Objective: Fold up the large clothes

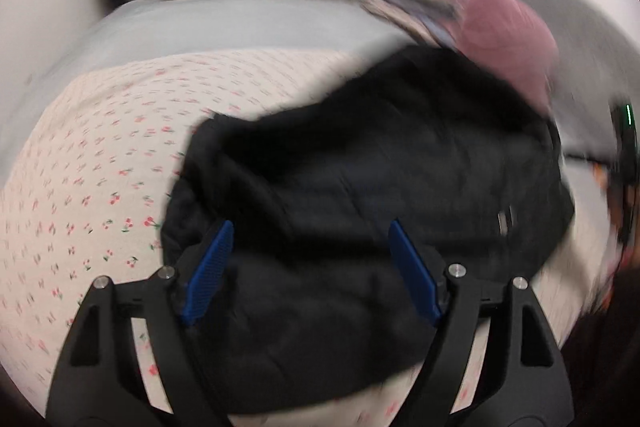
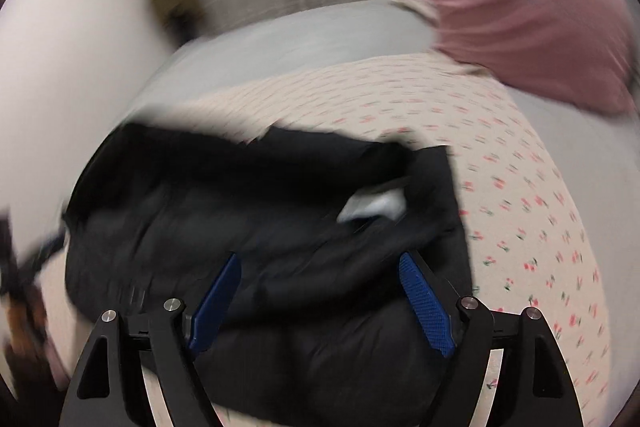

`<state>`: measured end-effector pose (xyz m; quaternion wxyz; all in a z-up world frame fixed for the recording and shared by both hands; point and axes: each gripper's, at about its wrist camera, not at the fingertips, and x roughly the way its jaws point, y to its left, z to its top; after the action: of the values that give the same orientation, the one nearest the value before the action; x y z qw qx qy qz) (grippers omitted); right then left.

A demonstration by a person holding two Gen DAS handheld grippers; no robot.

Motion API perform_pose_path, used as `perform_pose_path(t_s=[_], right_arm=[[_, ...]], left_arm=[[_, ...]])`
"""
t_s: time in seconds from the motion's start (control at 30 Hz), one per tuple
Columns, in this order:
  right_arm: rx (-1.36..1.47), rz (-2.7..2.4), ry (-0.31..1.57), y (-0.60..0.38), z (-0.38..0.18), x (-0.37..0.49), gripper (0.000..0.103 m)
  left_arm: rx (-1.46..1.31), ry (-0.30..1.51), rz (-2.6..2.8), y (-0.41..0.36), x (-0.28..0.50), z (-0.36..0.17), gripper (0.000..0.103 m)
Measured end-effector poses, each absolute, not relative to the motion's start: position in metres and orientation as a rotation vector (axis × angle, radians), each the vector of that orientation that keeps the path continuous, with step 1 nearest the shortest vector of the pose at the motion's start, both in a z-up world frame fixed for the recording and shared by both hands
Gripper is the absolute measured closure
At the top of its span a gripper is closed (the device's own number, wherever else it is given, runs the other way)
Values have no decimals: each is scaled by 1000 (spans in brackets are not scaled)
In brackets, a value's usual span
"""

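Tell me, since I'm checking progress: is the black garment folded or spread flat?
Folded, roughly: the black garment lies as a thick bunched bundle on the floral sheet, layers overlapping. Blur hides how neat.

A bunched black garment (image 1: 360, 187) filled the bed's near side; floral sheet (image 1: 100, 167) lay bare beside it, pink cloth (image 2: 532, 27) heaped beyond.

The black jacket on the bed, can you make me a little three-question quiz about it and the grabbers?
1. True or false: the left gripper is clamped on the black jacket.
2. What lies behind the jacket? A) pink pillow B) green towel C) red ball
3. Fill in: the sheet has a small ____ print.

Key: 1 false, both it and the right gripper stand open above the jacket. 2 A, the pink pillow. 3 cherry.
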<state>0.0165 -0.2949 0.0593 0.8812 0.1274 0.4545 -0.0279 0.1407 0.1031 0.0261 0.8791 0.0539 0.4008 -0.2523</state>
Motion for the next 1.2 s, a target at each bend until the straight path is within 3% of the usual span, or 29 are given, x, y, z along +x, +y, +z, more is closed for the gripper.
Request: perform_pose_path(t_s=[0.2,0.37,0.57,0.7,0.77,0.9,1.2], right_arm=[[-87,22,1198,-226,7,29,20],[-171,30,1191,-199,-2,58,20],[47,22,1014,-214,9,97,20],[513,-47,717,-263,10,92,20],[602,-78,656,-275,8,88,20],[586,-217,594,-297,17,72,20],[434,-419,699,-352,35,21,20]], left_arm=[[235,953,-619,70,135,-6,23],[139,937,-668,47,153,-4,23],[-207,830,-629,51,198,2,23],[-596,727,-470,96,216,-7,23],[-649,684,-371,113,215,-6,23],[-587,661,-280,130,207,10,23],[-307,779,-209,147,187,17,23]])
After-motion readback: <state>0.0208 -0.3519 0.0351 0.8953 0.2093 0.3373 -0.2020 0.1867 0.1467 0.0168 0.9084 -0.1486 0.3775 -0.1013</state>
